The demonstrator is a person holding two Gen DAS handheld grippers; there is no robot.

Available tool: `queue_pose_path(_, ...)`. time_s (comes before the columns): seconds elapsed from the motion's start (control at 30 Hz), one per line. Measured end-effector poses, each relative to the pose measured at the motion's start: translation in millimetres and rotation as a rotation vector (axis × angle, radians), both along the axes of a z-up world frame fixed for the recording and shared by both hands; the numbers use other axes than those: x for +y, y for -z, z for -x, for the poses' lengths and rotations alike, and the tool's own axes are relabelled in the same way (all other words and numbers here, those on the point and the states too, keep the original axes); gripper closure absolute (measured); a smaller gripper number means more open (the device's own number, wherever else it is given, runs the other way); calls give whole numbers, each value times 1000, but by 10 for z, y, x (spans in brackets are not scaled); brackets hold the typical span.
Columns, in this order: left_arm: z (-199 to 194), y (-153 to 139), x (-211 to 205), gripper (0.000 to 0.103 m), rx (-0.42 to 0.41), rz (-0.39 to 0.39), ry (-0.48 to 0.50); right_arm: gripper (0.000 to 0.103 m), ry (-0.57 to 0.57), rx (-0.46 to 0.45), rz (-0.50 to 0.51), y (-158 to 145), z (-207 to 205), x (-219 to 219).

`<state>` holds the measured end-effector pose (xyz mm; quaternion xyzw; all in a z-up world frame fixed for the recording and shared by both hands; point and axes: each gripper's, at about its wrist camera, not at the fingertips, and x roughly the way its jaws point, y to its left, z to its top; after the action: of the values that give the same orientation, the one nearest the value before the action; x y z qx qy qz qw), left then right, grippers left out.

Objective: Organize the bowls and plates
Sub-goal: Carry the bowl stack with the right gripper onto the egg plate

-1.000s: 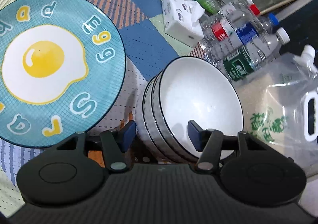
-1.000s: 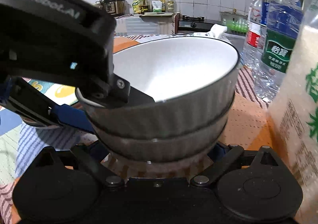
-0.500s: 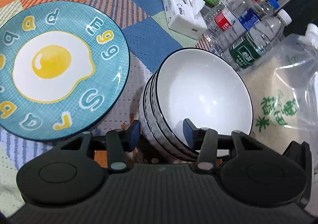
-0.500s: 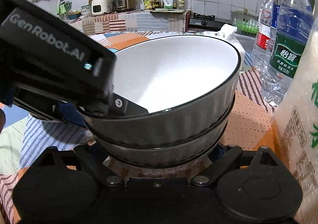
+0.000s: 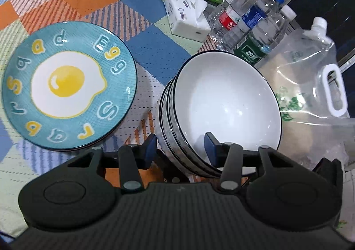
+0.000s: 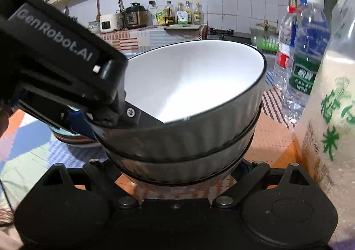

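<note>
A stack of grey ribbed bowls with white insides (image 5: 221, 103) stands on the patchwork cloth; it also fills the right wrist view (image 6: 188, 121). My left gripper (image 5: 180, 147) straddles the near rim of the stack, one blue pad outside and one inside the top bowl, shut on it. It shows in the right wrist view (image 6: 106, 117) at the left rim. My right gripper (image 6: 184, 174) sits low around the base of the stack, its fingertips hidden behind the bowls. A teal fried-egg plate (image 5: 66, 86) lies left of the bowls.
Several water bottles (image 5: 250, 28) and a tissue pack (image 5: 188, 19) stand behind the bowls. A clear rice bag with a white handle (image 5: 310, 86) stands close on the right, also in the right wrist view (image 6: 328, 106). A kitchen counter lies beyond.
The left wrist camera has risen and tilted, so the plate and bowls show farther away. The bowl stack keeps its place between both grippers.
</note>
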<state>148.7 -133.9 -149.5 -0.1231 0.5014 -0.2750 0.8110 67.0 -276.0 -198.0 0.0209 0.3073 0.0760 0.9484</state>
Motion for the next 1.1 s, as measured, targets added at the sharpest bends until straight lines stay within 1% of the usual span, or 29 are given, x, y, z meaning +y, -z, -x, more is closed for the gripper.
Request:
queue_pose_path(0.17,72,-230,177,58,-18,-16,0,6,-23,-37,-9,-206,49,130)
queue_pose_path(0.27,81,-387,307,58,-14,-29,-8,6,-52,-59,-18,-329,56,220)
queue_pose_path(0.37,84,-534,451,58,-32,-36,-18,6,-74,-85,-25,-449,32,335)
queue_pose_path(0.43,55,-598,562,58,-38,-39,-28,6,-92,-106,-25,-506,-2,420)
queue_pose_path(0.53,-38,-634,747,58,-32,-29,-52,6,-130,-113,-21,-552,-109,551)
queue_pose_path(0.67,-184,-579,965,58,-28,-1,-89,6,-172,-117,-2,-564,-288,703)
queue_pose_path(0.77,-275,-481,1044,58,-42,-12,-118,6,-209,-118,9,-508,-461,800)
queue_pose_path(0.93,-518,-257,1130,58,4,0,-179,6,-262,-51,16,-386,-755,888)
queue_pose_path(1.1,-674,-104,1184,58,24,8,-213,6,-287,-5,34,-304,-979,924)
